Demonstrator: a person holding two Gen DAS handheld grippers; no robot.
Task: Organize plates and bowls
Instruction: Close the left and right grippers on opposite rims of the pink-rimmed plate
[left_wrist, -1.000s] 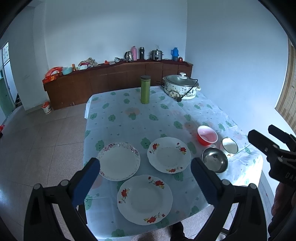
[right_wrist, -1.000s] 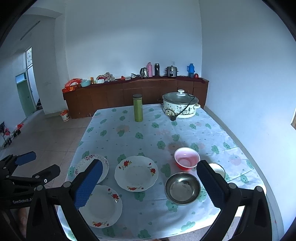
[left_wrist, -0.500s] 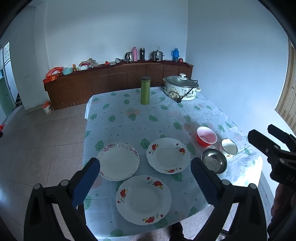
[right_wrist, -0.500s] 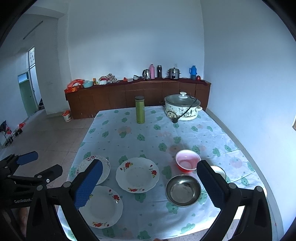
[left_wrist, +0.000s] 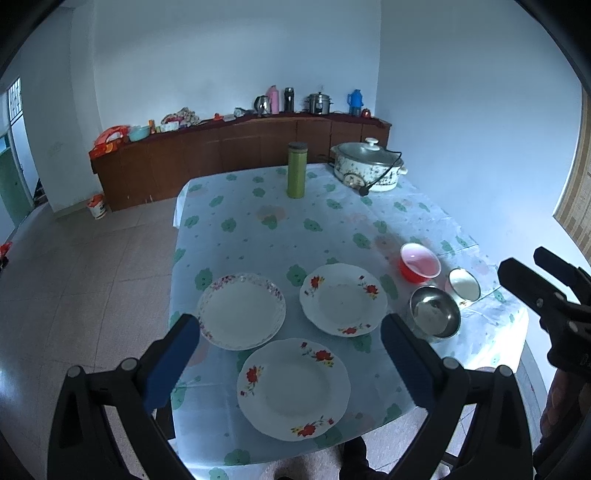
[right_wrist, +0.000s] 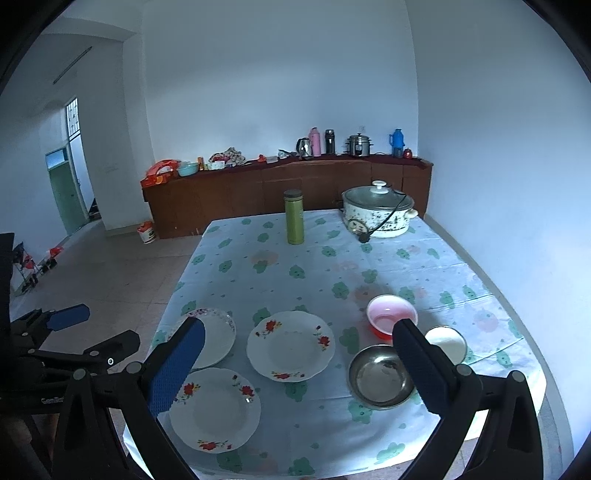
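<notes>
Both grippers hang above the near edge of the table (left_wrist: 258, 221), fingers spread wide and holding nothing. Between the fingers of the left gripper (left_wrist: 290, 354) lies the nearest red-flowered plate (left_wrist: 293, 387), just ahead and below; a second red-flowered plate (left_wrist: 343, 299) and a purple-rimmed plate (left_wrist: 242, 310) sit beyond it, side by side. The right gripper (right_wrist: 299, 363) frames that second plate, with the steel bowl (right_wrist: 380, 376) against its right finger, the red bowl (right_wrist: 391, 314) behind it, and a small white bowl (right_wrist: 447, 341) further right. Plates are round, so no long axis matters. I judge the left gripper nearer the plates and the right nearer the bowls.
</notes>
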